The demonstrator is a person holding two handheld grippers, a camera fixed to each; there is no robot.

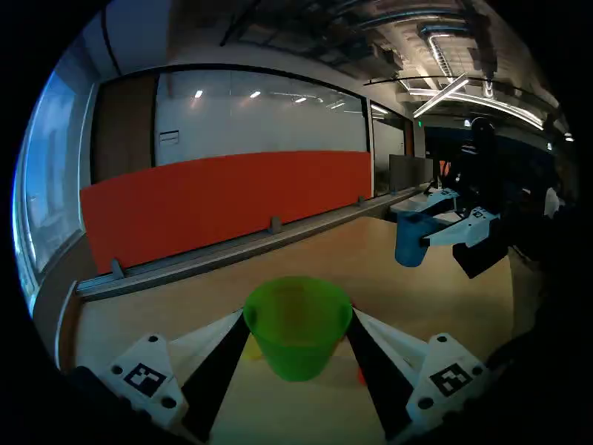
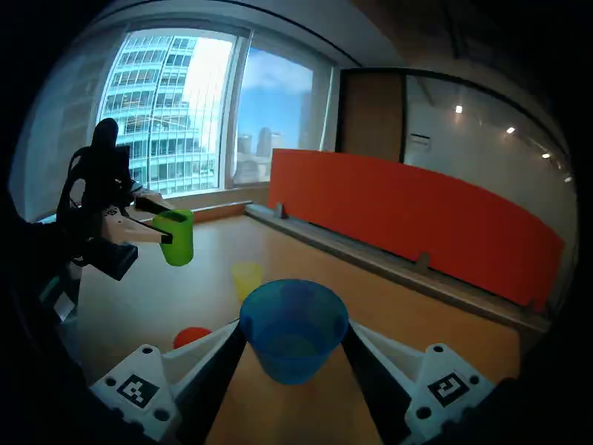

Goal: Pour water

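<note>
Blue cup (image 2: 293,348) sits upright between the two fingers of the right gripper (image 2: 293,325), which are clamped on its sides just below the rim. It is translucent, and I cannot tell whether it holds any water. Beyond the fingertips and a little to their left, a yellow cup (image 2: 247,279) stands on the wooden table (image 2: 400,304). A red cup (image 2: 191,337) stands nearer, just outside the left finger.

The green cup (image 1: 298,345) is gripped the same way by the left gripper (image 1: 298,317): both fingers press on its sides and its mouth faces up. It is held above the table. In the right gripper view it hangs well ahead of the fingers and to their left, roughly upright. In the left gripper view the blue cup is ahead and to the right of the fingertips, well apart from the green one. An orange partition panel (image 1: 222,200) runs along the far edge of the table, past both pairs of fingertips.
</note>
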